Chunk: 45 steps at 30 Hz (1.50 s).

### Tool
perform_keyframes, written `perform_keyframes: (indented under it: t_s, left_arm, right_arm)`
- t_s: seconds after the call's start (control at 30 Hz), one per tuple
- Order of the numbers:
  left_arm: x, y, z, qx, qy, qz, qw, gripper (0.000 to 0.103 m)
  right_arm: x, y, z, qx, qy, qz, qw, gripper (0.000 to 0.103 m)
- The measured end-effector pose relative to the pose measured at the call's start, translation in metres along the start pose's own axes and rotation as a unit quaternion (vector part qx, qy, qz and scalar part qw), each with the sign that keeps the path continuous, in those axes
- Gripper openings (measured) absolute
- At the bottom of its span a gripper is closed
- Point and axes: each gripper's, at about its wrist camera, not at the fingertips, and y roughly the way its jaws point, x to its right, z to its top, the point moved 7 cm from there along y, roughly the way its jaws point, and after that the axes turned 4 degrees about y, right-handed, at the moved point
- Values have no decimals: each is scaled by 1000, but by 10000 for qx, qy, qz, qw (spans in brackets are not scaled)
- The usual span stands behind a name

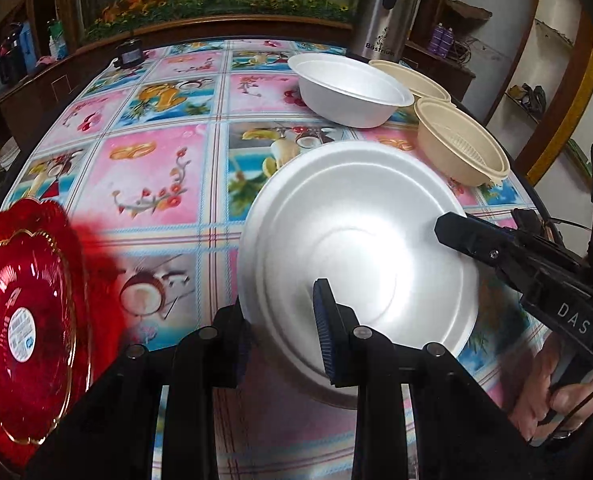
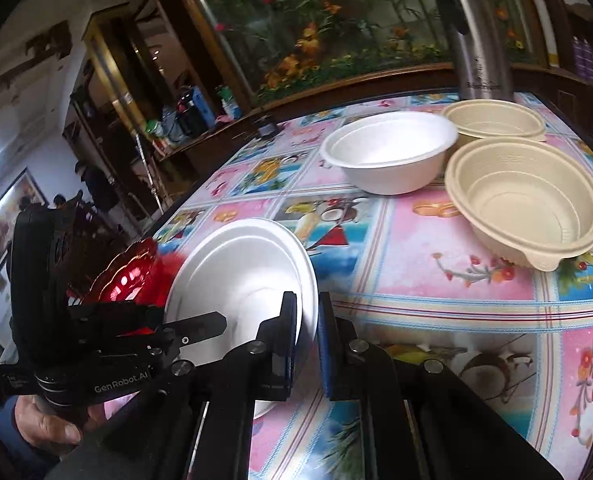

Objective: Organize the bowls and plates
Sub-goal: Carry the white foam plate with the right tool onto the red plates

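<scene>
Two tongs grip one white foam plate (image 1: pixel 360 248) at once: we see the left tongs (image 1: pixel 284 320) pinching its near rim w/ one blue pad (image 1: pixel 323 320) on the inner face, and the right tongs (image 2: pixel 307 336) pressed onto the opposite rim, the edge caught btwn the pads. The plate is tilted up off the counter (image 1: pixel 156 176), which wears a pink and blue fruit-print cloth. To the left, partly behind the plate in the right wrist view, a red glass plate (image 1: pixel 24 304) w/ a gold scalloped rim. Further back a white foam bowl (image 2: pixel 392 152) stands upright, just beside two beige plastic bowls: the nearer beige bowl (image 2: pixel 524 200) and the farther beige bowl (image 2: pixel 496 118), close to a steel flask (image 2: pixel 476 32) at the counter's far edge. We see a hand (image 2: pixel 44 424) under the left tool's handle.
</scene>
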Motion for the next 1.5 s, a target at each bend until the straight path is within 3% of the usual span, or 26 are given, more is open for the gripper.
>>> perform_keyframes:
  t_s: [0.17,0.3,0.5,0.83,1.5]
  left_arm:
    - [-3,-14,-9,81,92,25,9999,26]
    - [-6,-29,-9,225,108,14,9997,26]
    - [-25,-54,-10,475,18,93,9988,26]
    - [-59,-91,-15,837,-140,273,9960,26]
    - [-126,-122,-23,1225,-741,497,9884,27]
  right_arm:
    - [-7,-6,-13,-106,274,-45,9996,11]
    - [-23,-15,-17,-140,211,-278,9993,12]
    - [-52,-18,-16,-212,167,-266,9993,13]
    - [-98,-8,-15,-412,94,-41,9991,13]
    - [-171,24,-6,-654,-477,93,9967,14]
